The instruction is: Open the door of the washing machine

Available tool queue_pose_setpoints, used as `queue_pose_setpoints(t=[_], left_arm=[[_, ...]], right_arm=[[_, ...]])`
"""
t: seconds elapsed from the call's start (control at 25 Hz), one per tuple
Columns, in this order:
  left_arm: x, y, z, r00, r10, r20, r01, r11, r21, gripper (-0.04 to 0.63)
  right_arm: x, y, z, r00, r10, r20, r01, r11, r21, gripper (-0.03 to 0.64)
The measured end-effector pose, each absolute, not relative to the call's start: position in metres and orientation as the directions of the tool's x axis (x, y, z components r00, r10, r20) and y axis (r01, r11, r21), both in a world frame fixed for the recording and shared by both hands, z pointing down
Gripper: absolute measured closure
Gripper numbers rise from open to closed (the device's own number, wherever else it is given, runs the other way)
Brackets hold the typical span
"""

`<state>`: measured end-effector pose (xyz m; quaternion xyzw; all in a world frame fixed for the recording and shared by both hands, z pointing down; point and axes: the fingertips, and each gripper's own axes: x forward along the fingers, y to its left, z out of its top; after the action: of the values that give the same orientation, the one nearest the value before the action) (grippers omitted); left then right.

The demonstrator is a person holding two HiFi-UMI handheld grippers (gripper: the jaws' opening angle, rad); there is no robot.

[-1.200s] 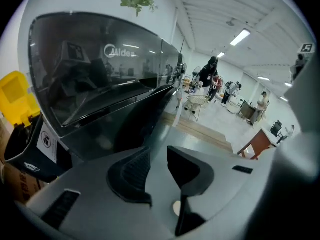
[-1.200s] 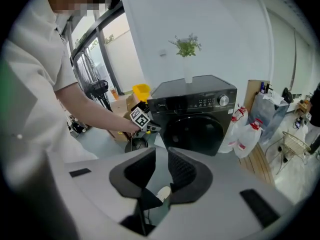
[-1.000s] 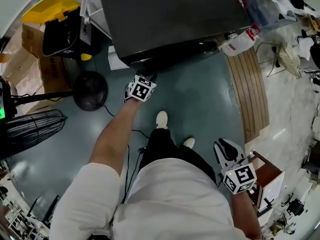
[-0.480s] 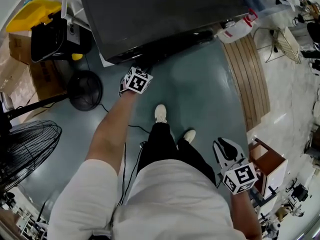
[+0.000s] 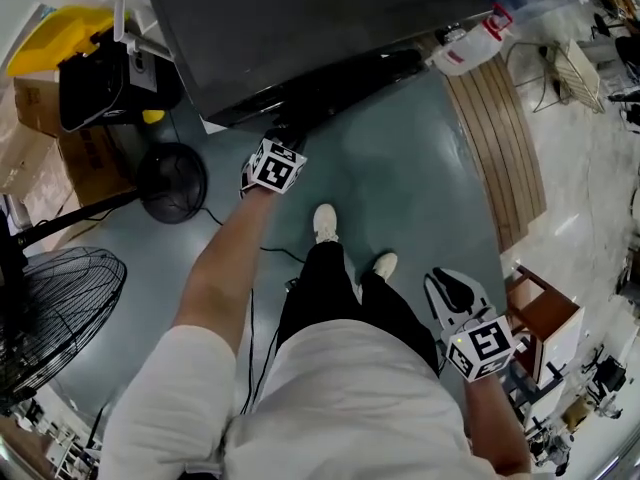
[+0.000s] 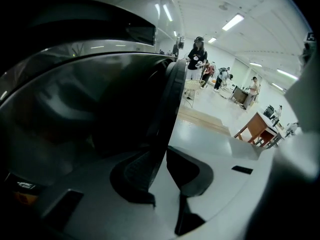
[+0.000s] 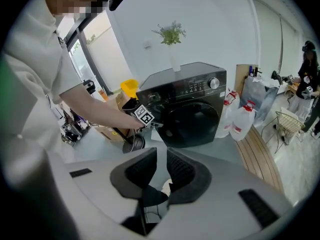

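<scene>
The dark washing machine (image 5: 300, 28) stands ahead of me, its round door (image 7: 192, 124) on the front. My left gripper (image 5: 285, 136) reaches to the door's left edge. In the left gripper view the dark door rim (image 6: 167, 109) runs between the two pads, and the left gripper (image 6: 160, 156) is shut on it. The right gripper view shows that gripper (image 7: 150, 123) at the door's side. My right gripper (image 5: 452, 293) hangs by my right hip, away from the machine. Its pads (image 7: 161, 166) stand a narrow gap apart with nothing between them.
A floor fan (image 5: 55, 308) and a round black base (image 5: 172, 180) stand at the left. Near them are a yellow bin (image 5: 50, 38) and a black bin (image 5: 95, 83). White jugs (image 5: 470, 48) and a wooden board (image 5: 505, 138) lie right of the machine. A wooden stool (image 5: 540, 313) is close to my right gripper.
The head view has shifted a little towards the machine. My left gripper stays at the door's left edge. The right gripper has hardly moved.
</scene>
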<state>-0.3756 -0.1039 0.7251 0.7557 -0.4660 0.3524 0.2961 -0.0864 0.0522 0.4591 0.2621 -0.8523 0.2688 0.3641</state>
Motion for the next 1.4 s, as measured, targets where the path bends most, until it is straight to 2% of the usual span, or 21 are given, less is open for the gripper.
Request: queue_pose_setpoints(t=[0.36, 0.72, 1.4], left_arm=[[-0.336, -0.076, 0.723, 0.315, -0.473, 0.823, -0.912, -0.39, 0.125, 0.511], [-0.298, -0.059, 0.726, 0.294, -0.475, 0.829, -0.925, -0.361, 0.121, 0.515], [-0.202, -0.022, 0.729, 0.23, -0.435, 0.871, -0.964, -0.227, 0.141, 0.517]], right_arm=[[-0.071, 0.058, 0.465, -0.61, -0.276, 0.743, -0.661, 0.694, -0.285, 0.549], [-0.045, 0.062, 0.472, -0.66, -0.262, 0.704, -0.62, 0.719, -0.314, 0.558], [0.038, 0.055, 0.472, -0.703, -0.267, 0.659, -0.598, 0.724, -0.344, 0.578]])
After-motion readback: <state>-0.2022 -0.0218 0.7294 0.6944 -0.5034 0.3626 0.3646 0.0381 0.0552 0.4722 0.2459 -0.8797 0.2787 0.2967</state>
